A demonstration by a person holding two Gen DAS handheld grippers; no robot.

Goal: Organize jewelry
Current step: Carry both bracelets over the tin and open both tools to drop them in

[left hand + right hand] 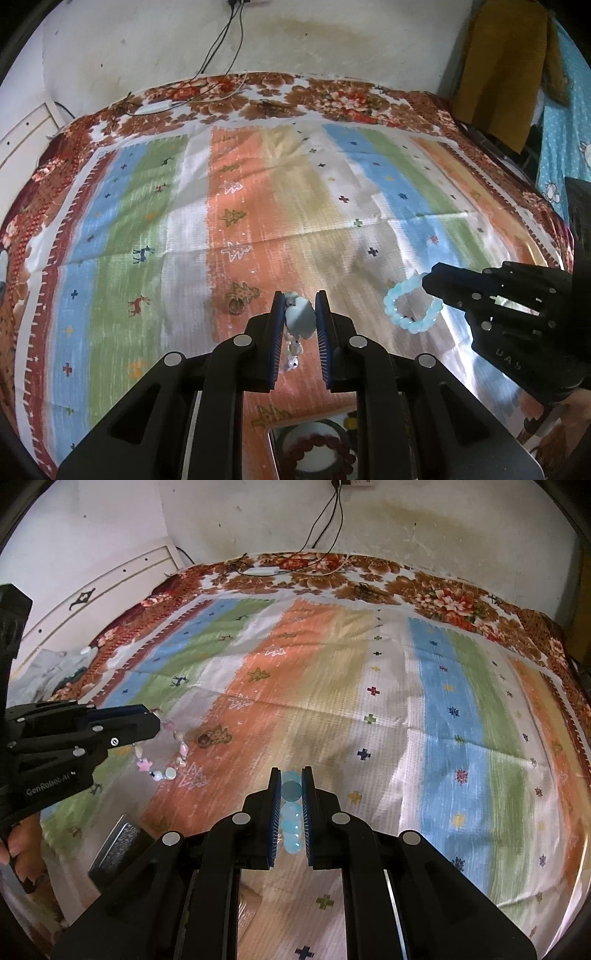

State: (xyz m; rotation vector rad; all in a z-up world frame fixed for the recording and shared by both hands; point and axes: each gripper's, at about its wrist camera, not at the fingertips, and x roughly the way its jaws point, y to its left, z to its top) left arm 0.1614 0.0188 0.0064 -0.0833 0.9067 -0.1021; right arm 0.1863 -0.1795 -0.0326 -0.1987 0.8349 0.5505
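Note:
My left gripper (300, 308) is shut on a pastel charm bracelet (298, 317) with pink star and pale beads; the bracelet hangs from it in the right wrist view (166, 755), where the left gripper (153, 722) enters from the left. My right gripper (291, 782) is shut on a light blue bead bracelet (290, 818); in the left wrist view that bracelet (412, 308) hangs as a ring from the right gripper (428, 284) at the right. Both are held above the striped cloth (258, 206).
A tray (275, 443) with a dark red bead bracelet (319, 458) shows below the left gripper. A dark box lid (118, 843) lies at the lower left of the right wrist view. A small brown ring-like item (236, 305) lies on the cloth. Cables run along the far edge.

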